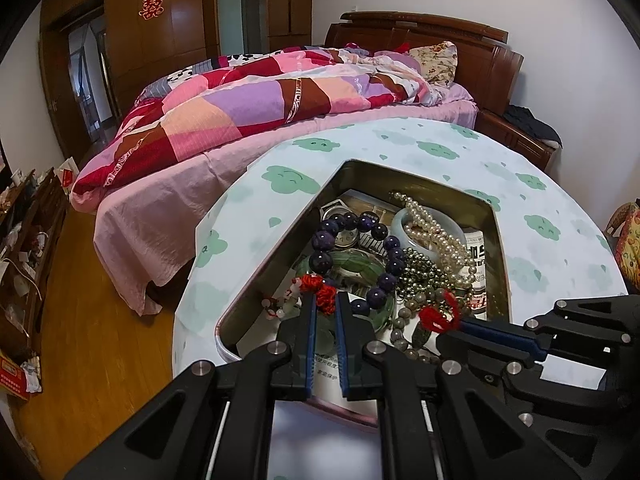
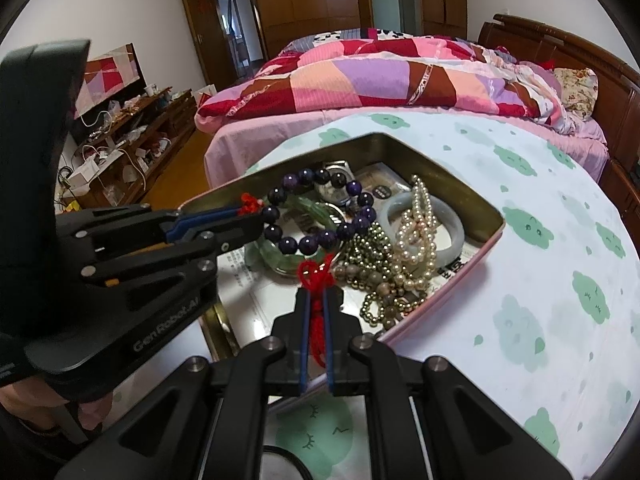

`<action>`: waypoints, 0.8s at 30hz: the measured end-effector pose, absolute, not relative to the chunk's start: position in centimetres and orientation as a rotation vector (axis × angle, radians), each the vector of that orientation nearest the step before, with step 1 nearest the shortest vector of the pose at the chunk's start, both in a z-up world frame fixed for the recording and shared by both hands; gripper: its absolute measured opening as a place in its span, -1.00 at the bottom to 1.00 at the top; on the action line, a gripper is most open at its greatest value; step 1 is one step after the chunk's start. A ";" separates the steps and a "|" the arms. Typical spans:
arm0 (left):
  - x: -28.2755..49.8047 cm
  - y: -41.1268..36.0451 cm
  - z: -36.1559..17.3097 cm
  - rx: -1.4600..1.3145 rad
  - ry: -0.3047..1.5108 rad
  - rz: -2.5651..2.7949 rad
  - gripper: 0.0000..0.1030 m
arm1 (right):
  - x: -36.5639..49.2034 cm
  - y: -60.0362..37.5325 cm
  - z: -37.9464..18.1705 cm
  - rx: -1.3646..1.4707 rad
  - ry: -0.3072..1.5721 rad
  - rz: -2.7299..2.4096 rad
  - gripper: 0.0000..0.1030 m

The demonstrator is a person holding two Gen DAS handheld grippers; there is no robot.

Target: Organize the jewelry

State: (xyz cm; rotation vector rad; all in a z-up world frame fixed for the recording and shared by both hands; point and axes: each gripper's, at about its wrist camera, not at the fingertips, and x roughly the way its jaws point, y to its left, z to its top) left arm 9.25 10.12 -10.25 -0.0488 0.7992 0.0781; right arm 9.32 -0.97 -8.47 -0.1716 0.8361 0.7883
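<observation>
A metal tin (image 1: pixel 416 172) (image 2: pixel 496 216) on the table holds tangled jewelry: a purple bead bracelet (image 1: pixel 362 220) (image 2: pixel 316 242), a pearl necklace (image 1: pixel 436 236) (image 2: pixel 418 220), a pale jade bangle (image 2: pixel 452 220), a green bangle (image 1: pixel 360 268) and metallic bead strands (image 2: pixel 372 248). My left gripper (image 1: pixel 325 300) (image 2: pixel 250 210) is shut on a red knotted cord (image 1: pixel 324 292) with small charms. My right gripper (image 2: pixel 316 296) (image 1: pixel 452 322) is shut on another red cord (image 2: pixel 316 276) (image 1: pixel 438 314) at the tin's near side.
The round table has a white cloth with green clouds (image 2: pixel 560 300). A bed with a patchwork quilt (image 1: pixel 260 96) stands close behind it. A cluttered wooden shelf (image 2: pixel 132 140) is on the left, and wardrobes stand at the back.
</observation>
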 end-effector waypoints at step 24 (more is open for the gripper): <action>5.4 12.8 -2.7 -0.150 0.511 0.162 0.67 | 7.7 -5.0 -3.7 -0.130 0.657 0.698 0.18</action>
